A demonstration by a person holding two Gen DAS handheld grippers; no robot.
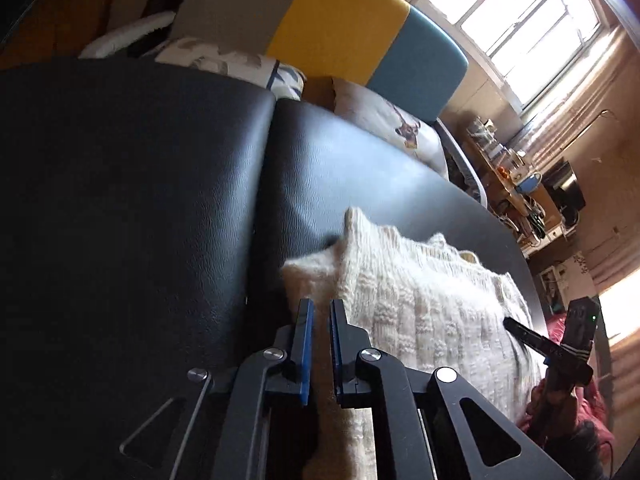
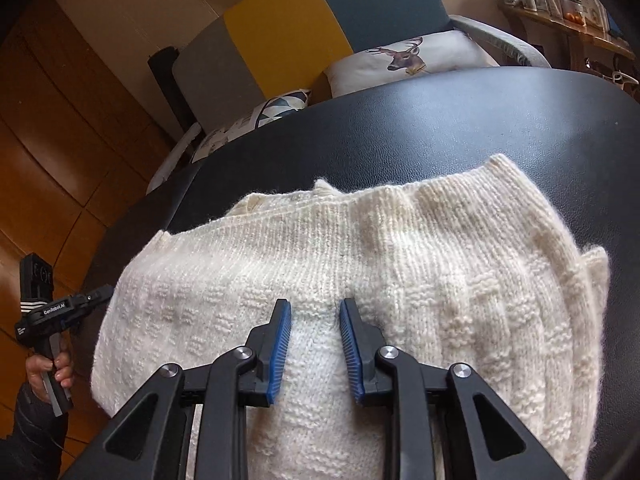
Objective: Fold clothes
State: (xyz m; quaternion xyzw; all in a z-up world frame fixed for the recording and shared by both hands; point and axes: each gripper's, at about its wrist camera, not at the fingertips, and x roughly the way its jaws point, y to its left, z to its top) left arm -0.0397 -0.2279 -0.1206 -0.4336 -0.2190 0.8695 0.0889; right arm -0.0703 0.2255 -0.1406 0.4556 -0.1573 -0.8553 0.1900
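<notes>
One sweater [image 2: 360, 264] lengthwise across table | left fingers [image 1: 320, 312] clenched empty | right fingers [image 2: 314, 312] released

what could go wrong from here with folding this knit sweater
1. The cream knit sweater overhangs the near edge of the black padded table; a tug could slide it off.
2. The right gripper has knit between its blue fingers, perhaps only the top layer, so a lift may undo the fold.
3. The left gripper, nearly shut, may snag the loose yarn.

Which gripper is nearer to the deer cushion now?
Right. The right gripper hovers over the sweater facing the deer cushion; the left gripper is at the sweater's far side.
</notes>
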